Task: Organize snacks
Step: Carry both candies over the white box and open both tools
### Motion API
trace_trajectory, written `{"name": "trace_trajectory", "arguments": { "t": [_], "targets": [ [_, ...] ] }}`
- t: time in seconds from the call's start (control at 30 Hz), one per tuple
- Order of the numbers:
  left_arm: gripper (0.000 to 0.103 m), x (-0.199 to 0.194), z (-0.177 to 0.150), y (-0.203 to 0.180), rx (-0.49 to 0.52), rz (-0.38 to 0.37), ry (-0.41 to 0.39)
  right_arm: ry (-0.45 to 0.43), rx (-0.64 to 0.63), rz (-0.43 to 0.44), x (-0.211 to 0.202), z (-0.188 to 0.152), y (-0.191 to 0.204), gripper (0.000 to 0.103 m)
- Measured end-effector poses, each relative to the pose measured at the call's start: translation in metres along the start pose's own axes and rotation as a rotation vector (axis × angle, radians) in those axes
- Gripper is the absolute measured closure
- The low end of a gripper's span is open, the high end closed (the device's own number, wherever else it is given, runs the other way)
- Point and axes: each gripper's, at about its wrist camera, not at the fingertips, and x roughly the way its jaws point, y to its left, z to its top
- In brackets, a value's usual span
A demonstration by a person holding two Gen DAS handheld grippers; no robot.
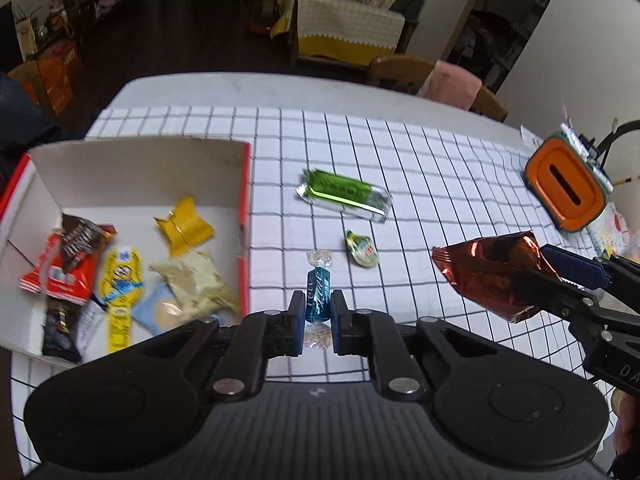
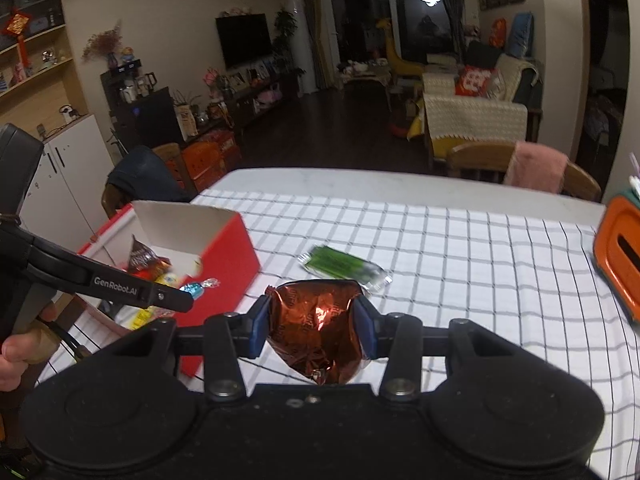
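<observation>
Clamped between the pads of the left gripper (image 1: 316, 312) is a small blue twist-wrapped candy (image 1: 319, 294), held clear of the cloth with its long axis running straight out along the fingers, one clear twisted end forward and the other back toward the camera. Directly to the left of this candy, and lower, lies the open red-and-white box (image 1: 244, 184), its near right wall just beside the gripper, with several wrapped snacks already heaped inside; a short sideways carry over that wall is judged to be what the drop calls for. The left gripper is thus the nearer of the two to the box. Further right, the right gripper (image 2: 314, 326) is closed on a crumpled copper foil packet (image 2: 320, 328), also lifted off the table; for it the box lies well to the left, beyond the left gripper, so its path is likely crossed by the other hand. Left on the checked tablecloth (image 1: 440, 160), between and ahead of the grippers, are a green bar (image 1: 344, 196) and a small green-and-yellow sweet (image 1: 362, 250).
</observation>
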Motion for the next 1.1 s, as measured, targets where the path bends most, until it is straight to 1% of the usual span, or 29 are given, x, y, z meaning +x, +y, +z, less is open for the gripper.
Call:
{"name": "trace_trajectory", "arguments": {
  "t": [0.2, 0.27, 0.53, 0.8, 0.93, 1.1],
  "targets": [
    [0.091, -0.022, 0.008, 0.035, -0.004, 0.009, -0.048, -0.026, -0.052, 0.018, 0.006, 0.019, 0.037, 0.06],
    [0.091, -0.027, 0.011, 0.047, -0.007, 0.004, -0.054, -0.028, -0.065, 0.024, 0.01, 0.025, 0.049, 0.06],
    [0.091, -0.041, 0.018, 0.098, -0.019, 0.032, -0.081, -0.023, -0.102, 0.045, 0.037, 0.042, 0.093, 0.06],
    [0.091, -0.04, 0.022, 0.146, -0.03, 0.064, -0.07, 0.002, -0.105, 0.059, 0.07, 0.049, 0.132, 0.06],
    [0.091, -0.034, 0.024, 0.169, -0.037, 0.079, -0.055, 0.026, -0.091, 0.051, 0.093, 0.052, 0.144, 0.06],
    [0.091, -0.023, 0.024, 0.196, -0.048, 0.105, -0.031, 0.069, -0.114, 0.039, 0.121, 0.053, 0.161, 0.06]
  ]
}}
